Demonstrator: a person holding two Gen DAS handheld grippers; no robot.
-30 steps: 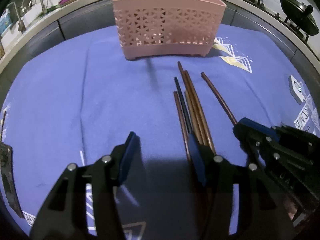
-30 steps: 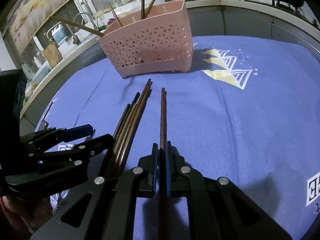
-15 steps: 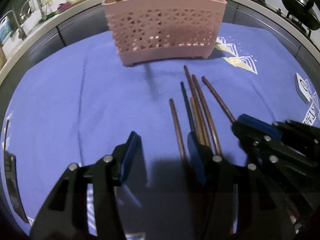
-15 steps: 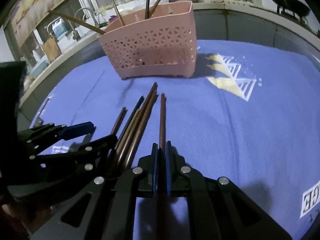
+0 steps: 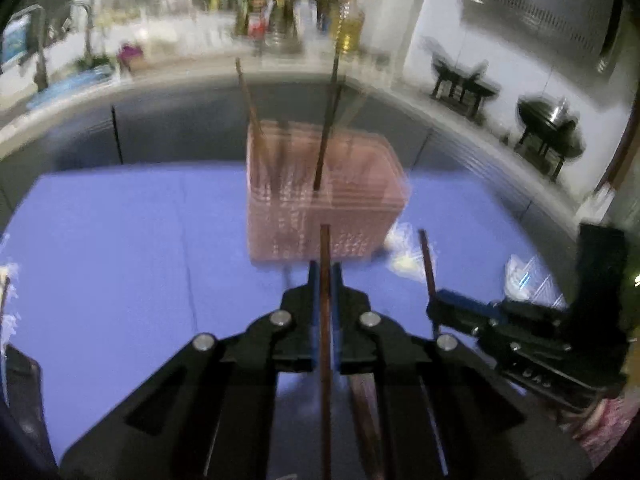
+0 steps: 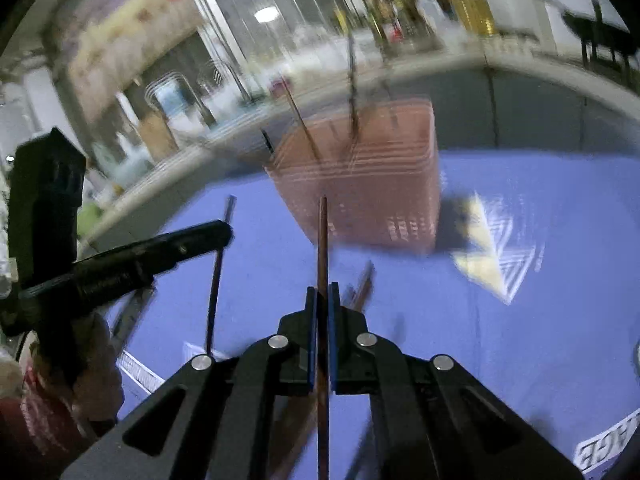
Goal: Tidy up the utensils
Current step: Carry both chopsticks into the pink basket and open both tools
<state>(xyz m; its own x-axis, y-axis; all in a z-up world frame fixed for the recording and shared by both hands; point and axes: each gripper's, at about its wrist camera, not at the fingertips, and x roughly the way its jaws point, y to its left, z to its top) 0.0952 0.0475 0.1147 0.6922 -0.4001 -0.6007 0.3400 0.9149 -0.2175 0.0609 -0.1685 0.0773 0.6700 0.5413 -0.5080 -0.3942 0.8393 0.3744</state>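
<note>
Both views are blurred by motion. My left gripper is shut on a brown chopstick that points at the pink utensil basket on the blue cloth. My right gripper is shut on another brown chopstick, raised and pointing at the basket. The right gripper also shows in the left wrist view, with its chopstick standing up from it. The left gripper shows in the right wrist view. Several chopsticks lie on the cloth below. The basket holds upright chopsticks.
The blue cloth covers the table. A counter with a faucet and bottles runs behind. Dark pans sit on stands at the right. A yellow-white printed pattern lies right of the basket.
My left gripper has shut on a chopstick and lifted it off the cloth. Both grippers have risen and tilted up, so the basket now looks farther and lower.
</note>
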